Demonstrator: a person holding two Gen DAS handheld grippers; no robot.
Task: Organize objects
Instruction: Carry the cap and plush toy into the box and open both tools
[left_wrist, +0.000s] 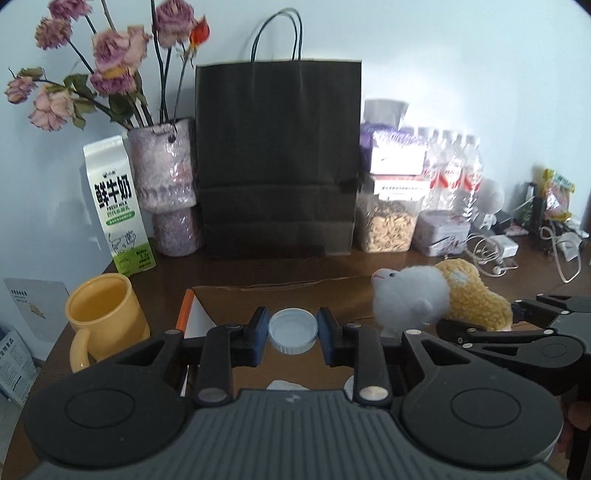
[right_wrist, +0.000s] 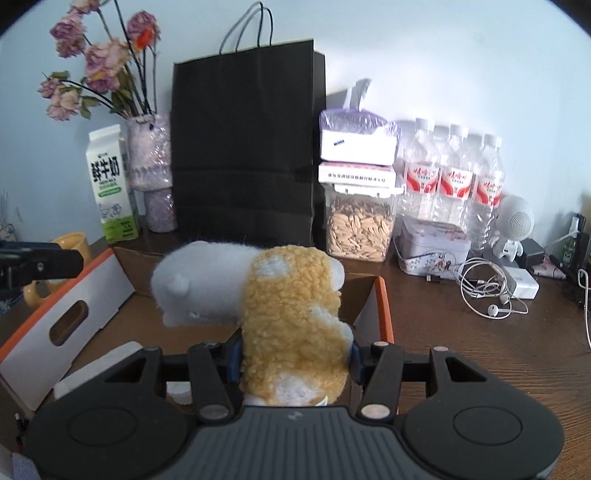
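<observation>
A white bottle cap (left_wrist: 293, 329) is clamped in the left gripper (left_wrist: 293, 332), and a plush toy (right_wrist: 291, 325) in the right gripper (right_wrist: 295, 354), both above the open cardboard box (right_wrist: 74, 295). Neither is yet deposited; at twelve o'clock stands a black paper bag (left_wrist: 277, 155).

Plush toy (right_wrist: 291, 325) in right claw (right_wrist: 295, 354)
</observation>
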